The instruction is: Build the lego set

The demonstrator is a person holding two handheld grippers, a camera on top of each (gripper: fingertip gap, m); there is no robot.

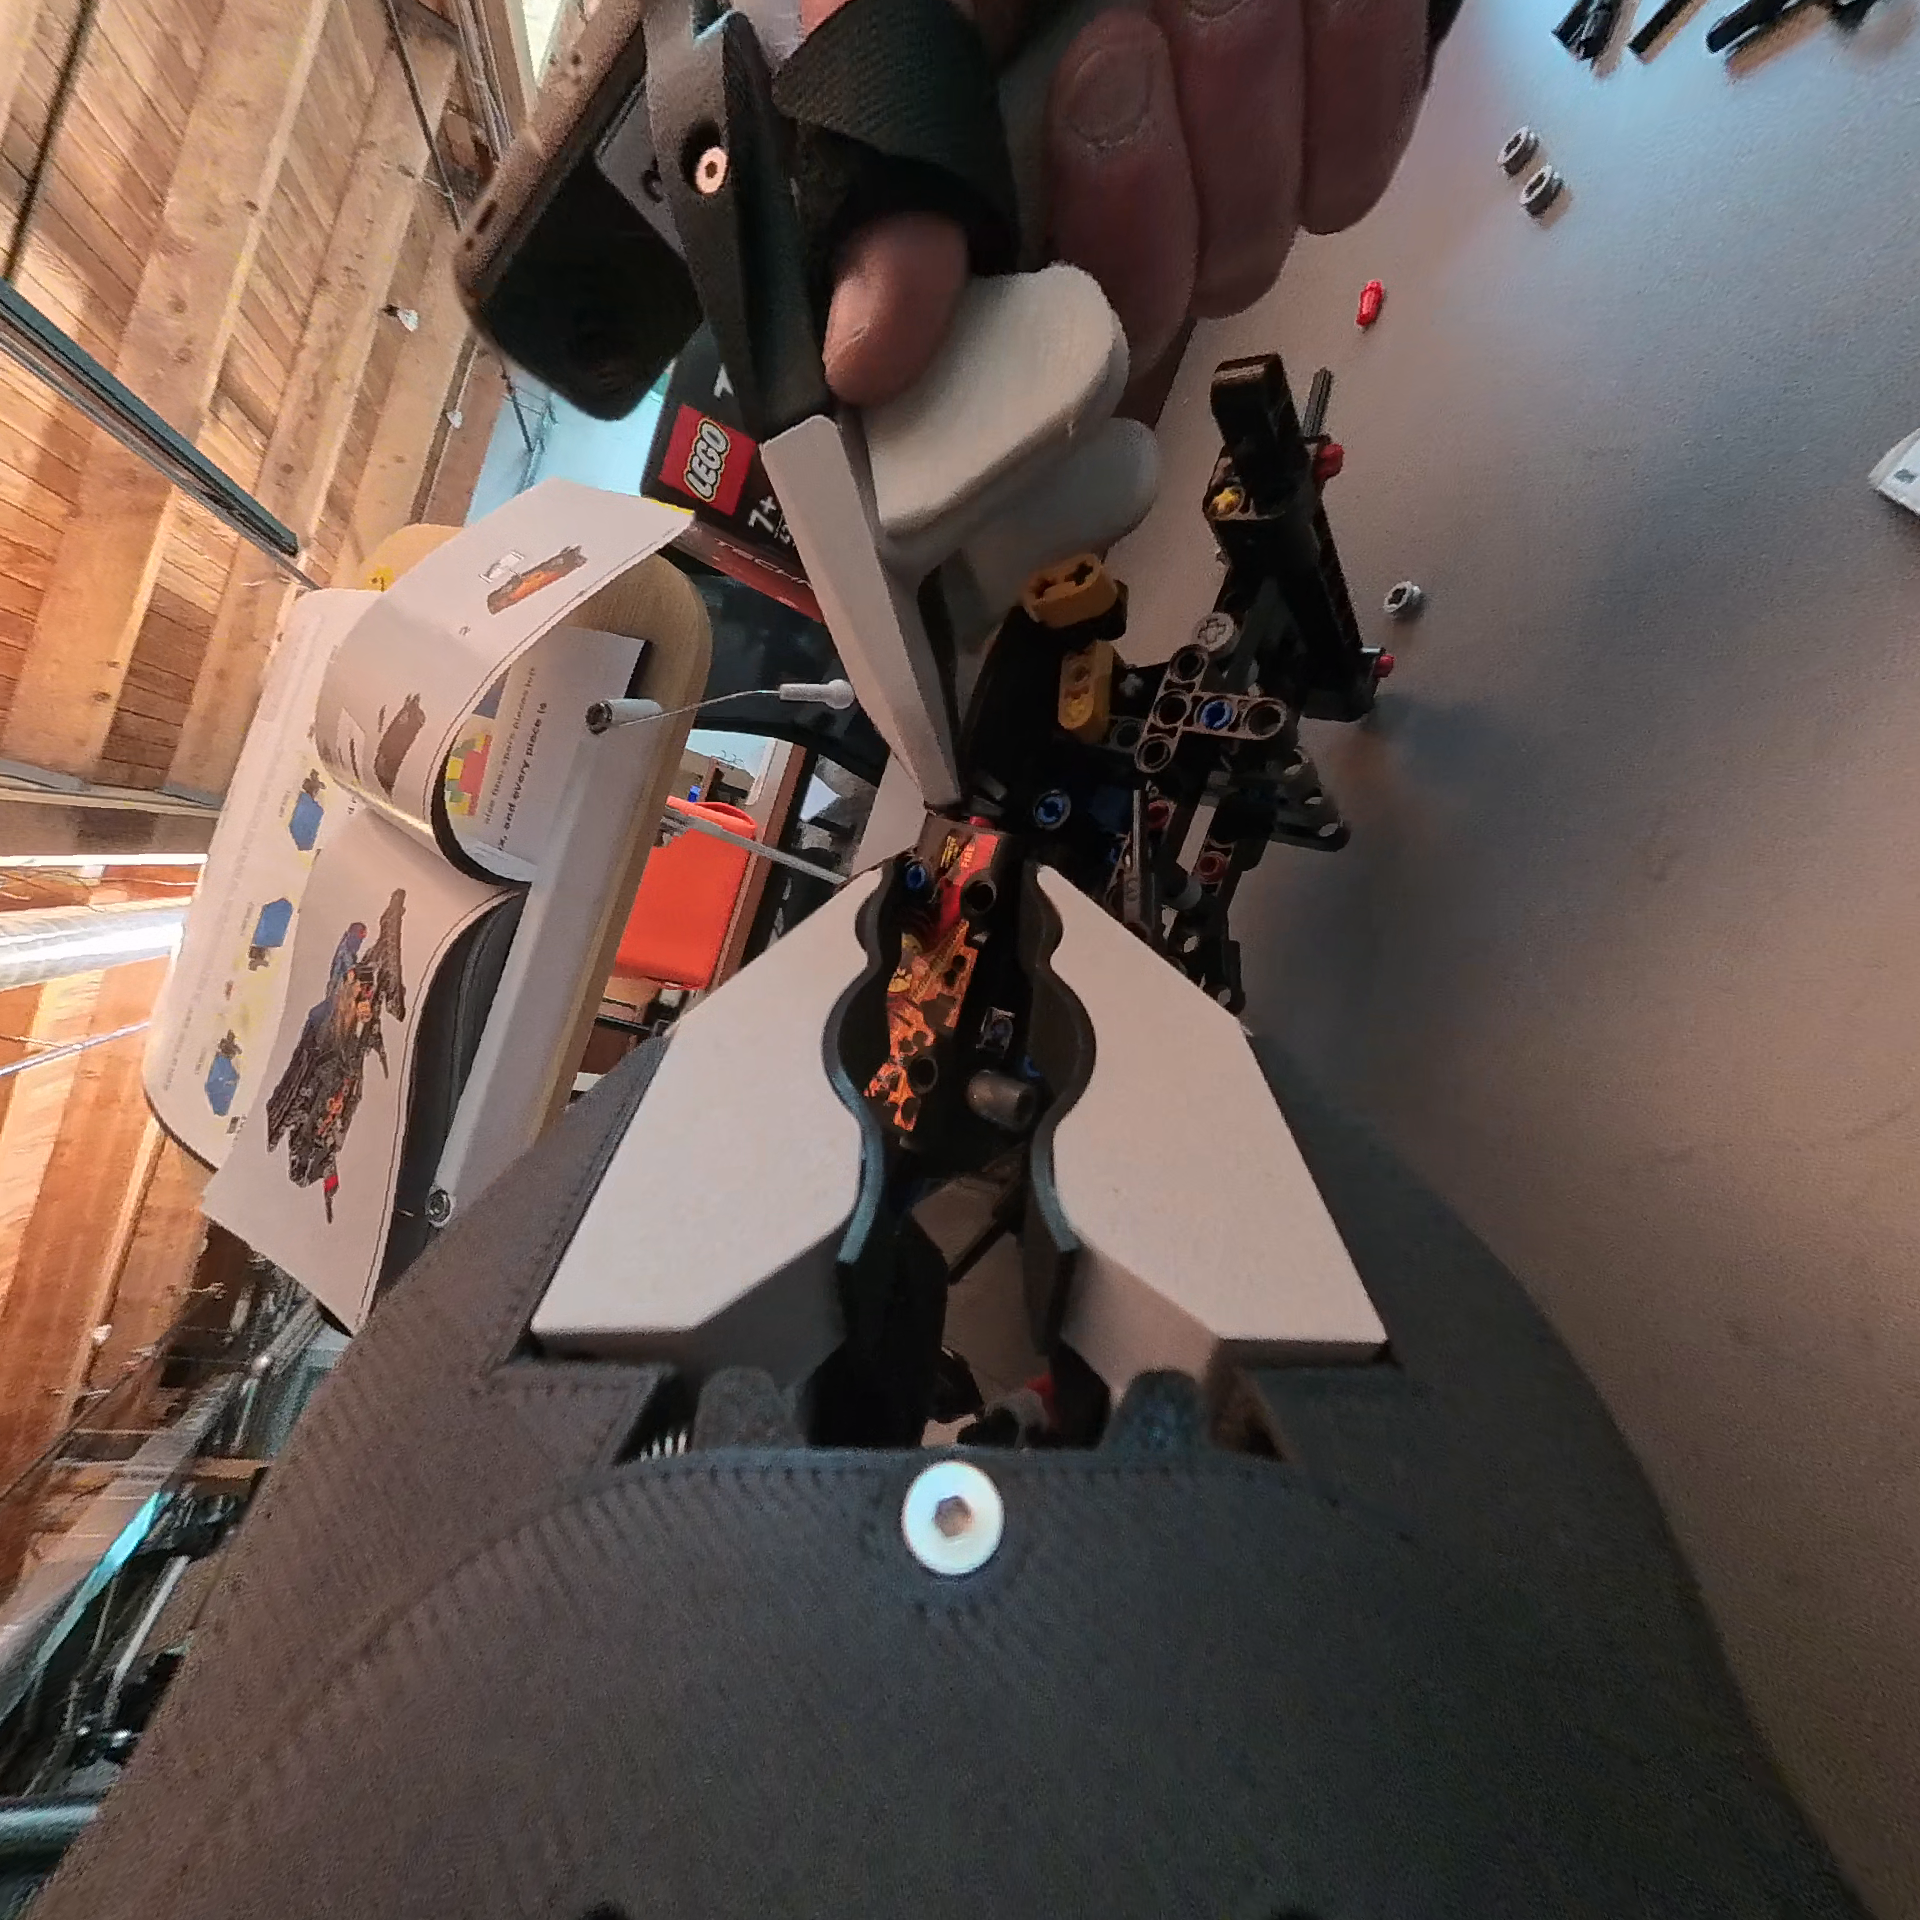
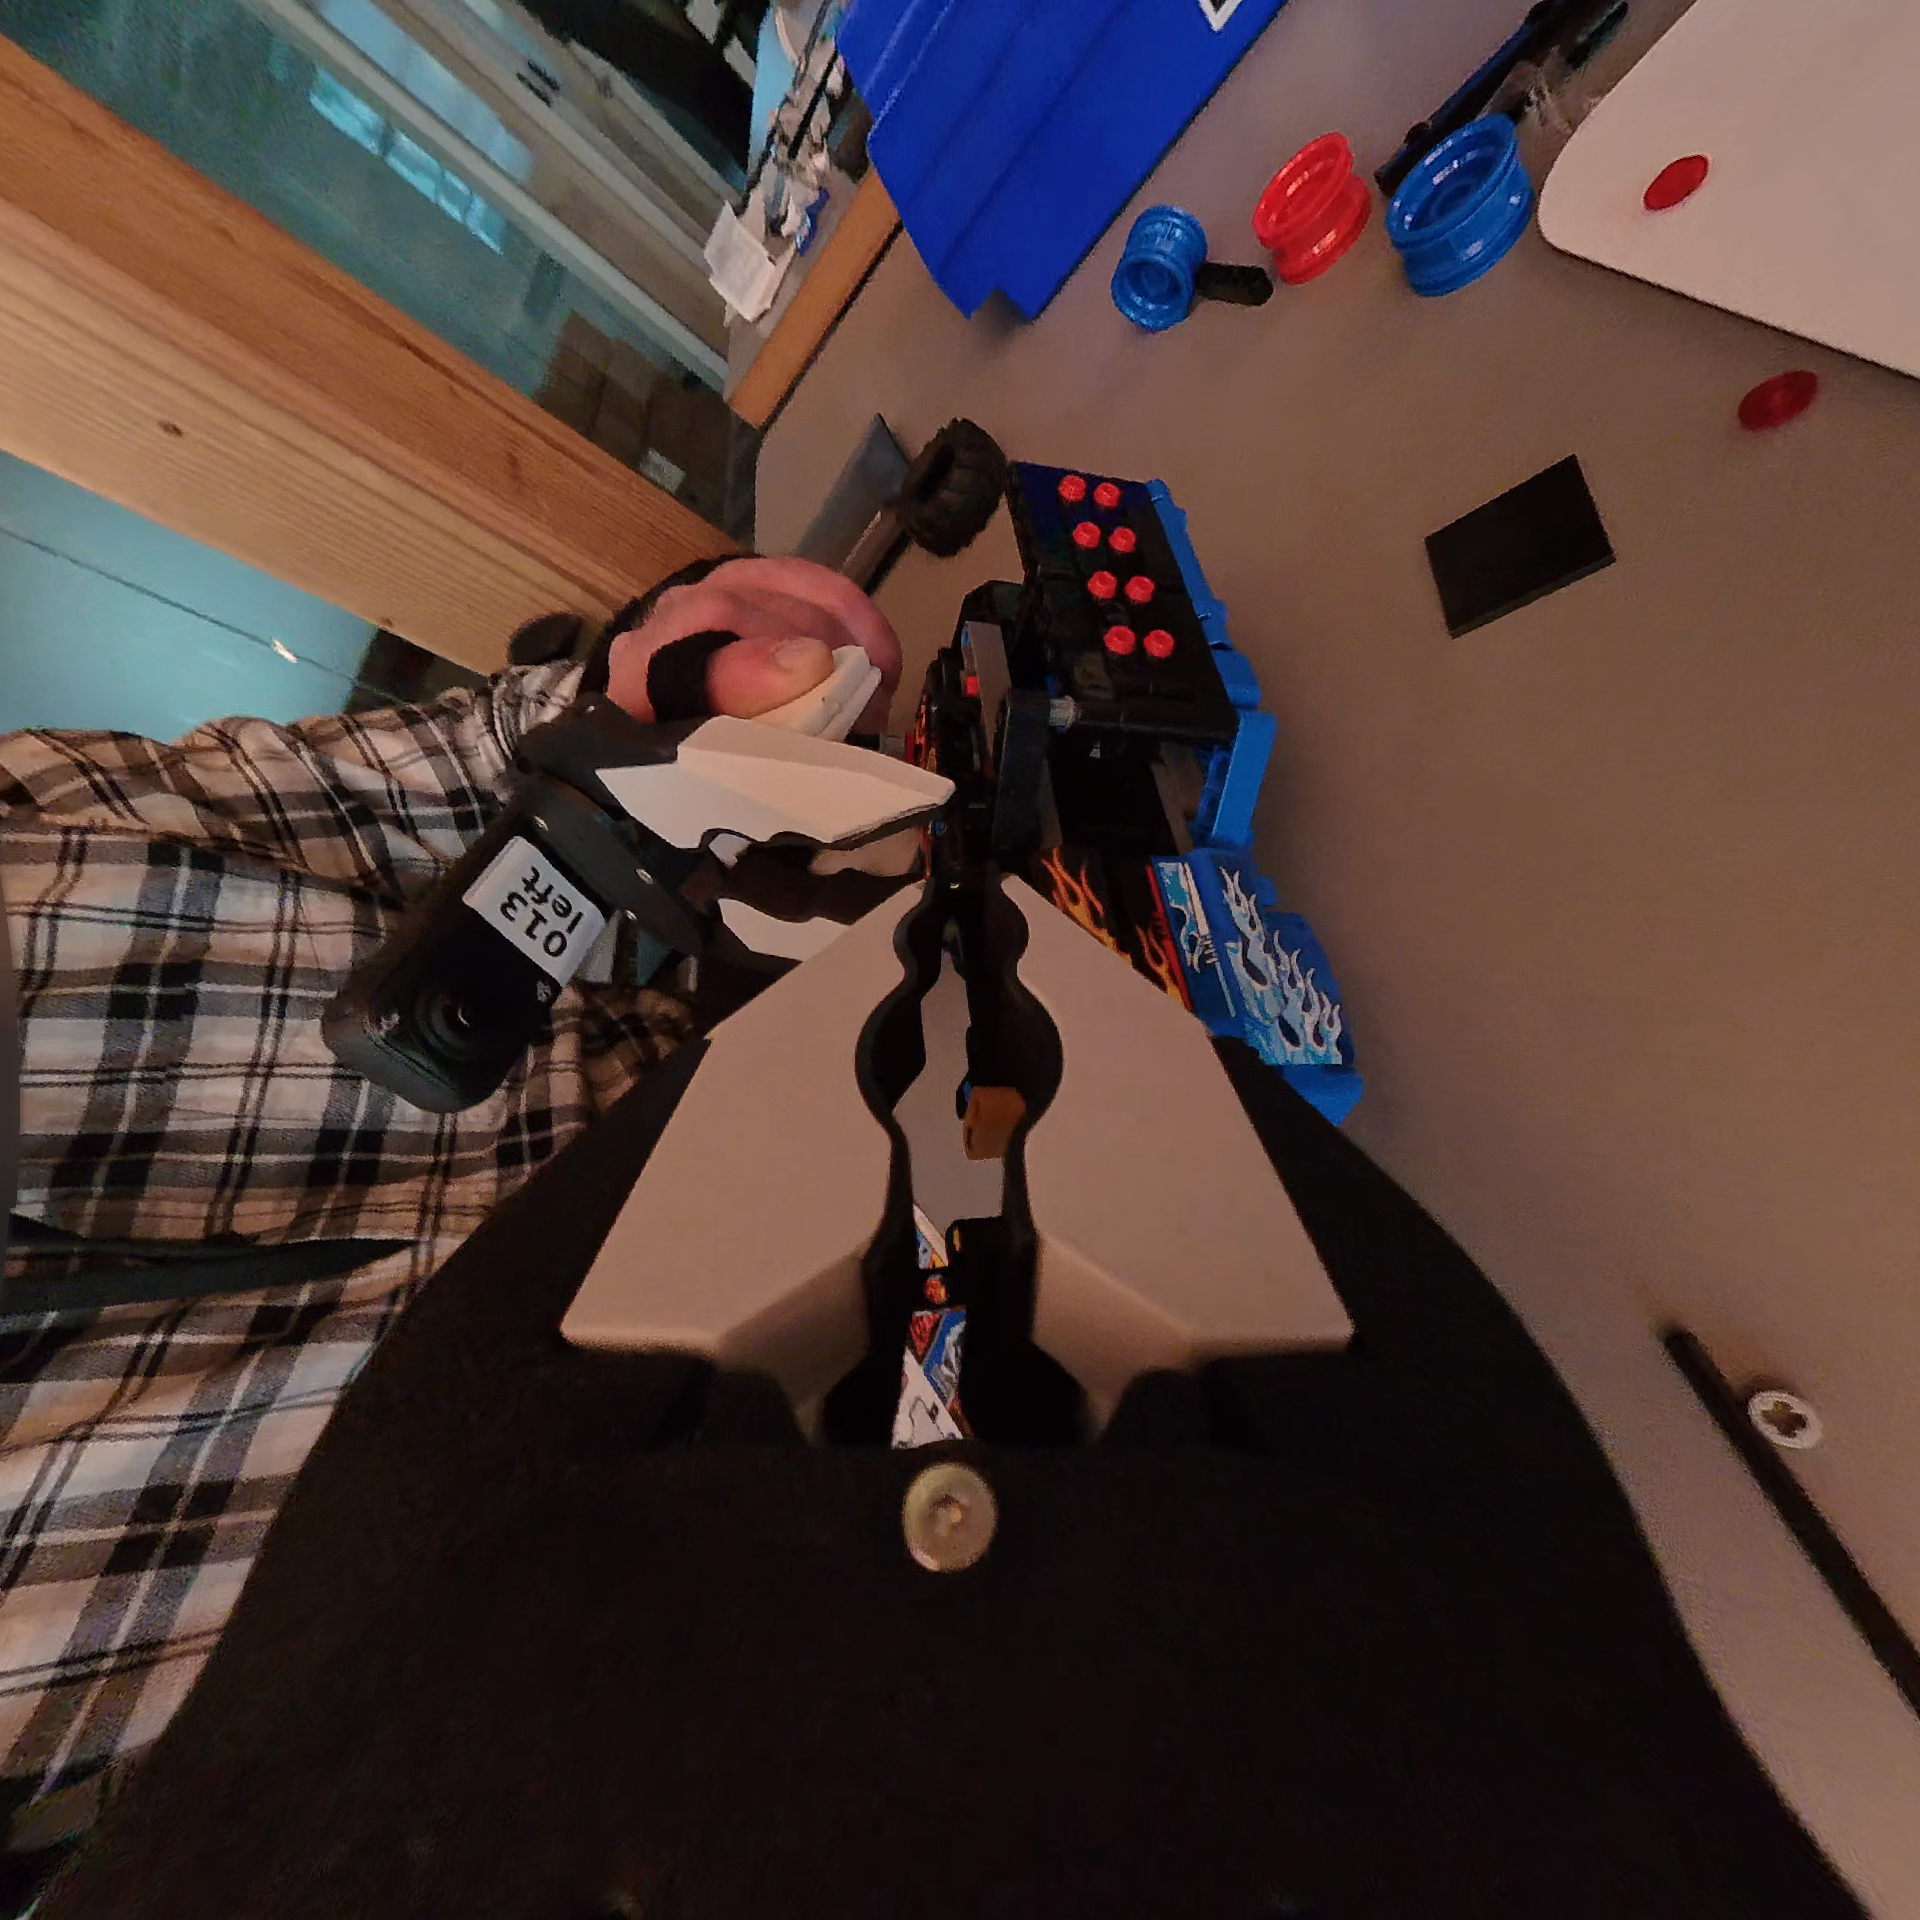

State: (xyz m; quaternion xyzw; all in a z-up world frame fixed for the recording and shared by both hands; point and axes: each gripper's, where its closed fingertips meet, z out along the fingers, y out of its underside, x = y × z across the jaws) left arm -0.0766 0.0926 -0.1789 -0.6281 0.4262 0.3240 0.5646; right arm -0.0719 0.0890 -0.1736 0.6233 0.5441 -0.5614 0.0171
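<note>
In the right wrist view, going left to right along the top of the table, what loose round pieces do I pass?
Small blue wheel rim → red wheel rim → large blue wheel rim → red round stud.

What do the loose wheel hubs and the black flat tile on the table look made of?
The blue and red ribbed wheel hubs look like glossy moulded plastic, catching highlights along their ribs. The black rectangular flat tile seems matte plastic or rubber: no shine; unclear which.
</note>
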